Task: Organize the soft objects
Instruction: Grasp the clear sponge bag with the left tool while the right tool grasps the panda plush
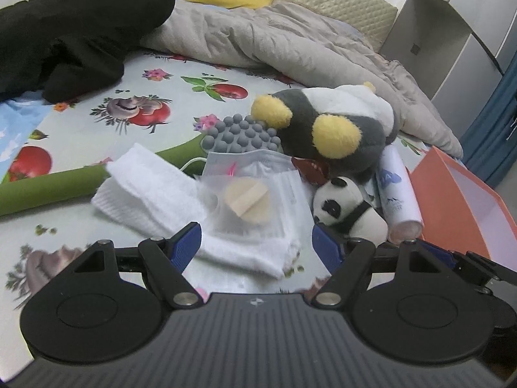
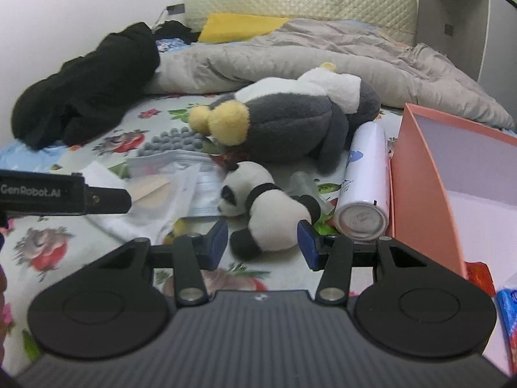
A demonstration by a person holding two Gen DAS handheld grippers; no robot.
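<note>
The small black-and-white plush panda [image 2: 268,207] lies between the wide-spread blue fingers of the right gripper [image 2: 262,237]; the left gripper [image 1: 257,242], equally wide, flanks a folded white towel [image 1: 181,200]

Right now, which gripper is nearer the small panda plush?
Right. The right gripper is open with the small panda plush lying between its fingers. The left gripper is open over the white towel; the panda lies just off its right side.
</note>
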